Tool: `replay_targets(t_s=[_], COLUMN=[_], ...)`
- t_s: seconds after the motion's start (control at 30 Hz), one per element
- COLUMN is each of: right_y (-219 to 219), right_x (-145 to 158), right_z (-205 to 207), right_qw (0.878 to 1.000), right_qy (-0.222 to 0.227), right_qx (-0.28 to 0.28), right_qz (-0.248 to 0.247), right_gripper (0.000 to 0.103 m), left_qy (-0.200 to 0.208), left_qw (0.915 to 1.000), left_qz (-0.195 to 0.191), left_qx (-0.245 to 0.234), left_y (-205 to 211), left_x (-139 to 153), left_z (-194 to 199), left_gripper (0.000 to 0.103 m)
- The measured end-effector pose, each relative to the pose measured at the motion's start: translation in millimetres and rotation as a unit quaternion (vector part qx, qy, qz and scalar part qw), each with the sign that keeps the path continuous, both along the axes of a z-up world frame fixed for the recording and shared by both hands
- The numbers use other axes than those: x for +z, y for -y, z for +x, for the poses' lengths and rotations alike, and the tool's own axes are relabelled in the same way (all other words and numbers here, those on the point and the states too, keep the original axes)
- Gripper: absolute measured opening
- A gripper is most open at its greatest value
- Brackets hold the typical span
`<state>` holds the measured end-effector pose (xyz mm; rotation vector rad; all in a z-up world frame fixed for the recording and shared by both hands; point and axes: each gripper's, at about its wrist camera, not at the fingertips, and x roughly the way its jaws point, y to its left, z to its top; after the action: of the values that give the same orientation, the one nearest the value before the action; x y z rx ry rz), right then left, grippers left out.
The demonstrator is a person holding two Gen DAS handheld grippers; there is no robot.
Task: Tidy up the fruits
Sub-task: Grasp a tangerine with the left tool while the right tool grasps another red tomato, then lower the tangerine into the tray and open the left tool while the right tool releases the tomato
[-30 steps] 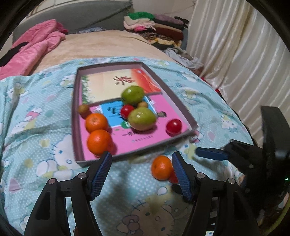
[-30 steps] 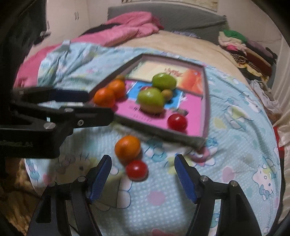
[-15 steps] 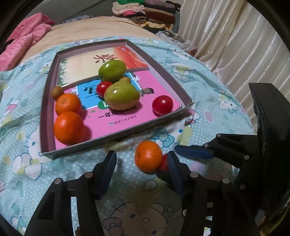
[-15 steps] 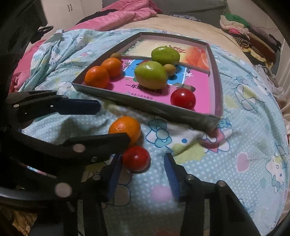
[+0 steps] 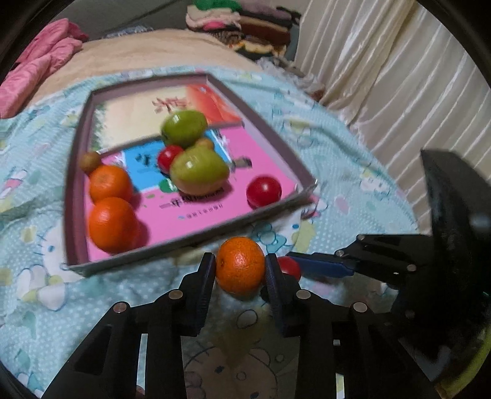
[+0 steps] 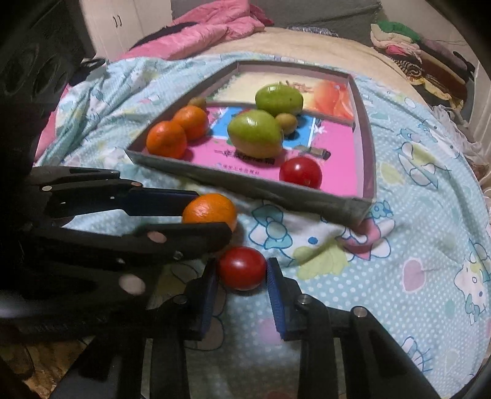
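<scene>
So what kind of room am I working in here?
Most likely a bedroom: the fruit tray sits on a bed with a cartoon-print bedsheet, a pink quilt lies behind it, and folded clothes are stacked beside curtains.

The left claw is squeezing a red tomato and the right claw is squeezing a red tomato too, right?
Not quite. The left claw is squeezing an orange tangerine, as the left wrist view shows. The right claw is indeed squeezing the red tomato.
</scene>
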<state>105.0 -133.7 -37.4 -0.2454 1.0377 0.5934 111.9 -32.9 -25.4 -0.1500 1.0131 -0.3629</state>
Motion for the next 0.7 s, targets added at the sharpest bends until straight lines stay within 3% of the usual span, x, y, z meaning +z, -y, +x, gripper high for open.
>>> replay_targets(t_s=[0.17,0.37,0.7], right_y=[3,6,6], right_x=[12,35,60], right_z=[-2,-7,4], right_qw=[1.000,0.995,0.986], right_qy=[0.017,0.072,0.138], right_qx=[0.003,0.007,-0.007], right_qz=[0.025,0.062,0.092], right_gripper=[0.032,0.032,0.032], left_qy=[0.048,0.079,0.080], left_qw=[0.9983,0.9952,0.9943], left_qz=[-0.010,-0.004,0.002], left_qx=[0.031,0.057,0.071], left_y=[-21,-38,-43], left_x=[30,49,47], left_z=[-8,-6,3], left_gripper=[0.034,0.034,0.034])
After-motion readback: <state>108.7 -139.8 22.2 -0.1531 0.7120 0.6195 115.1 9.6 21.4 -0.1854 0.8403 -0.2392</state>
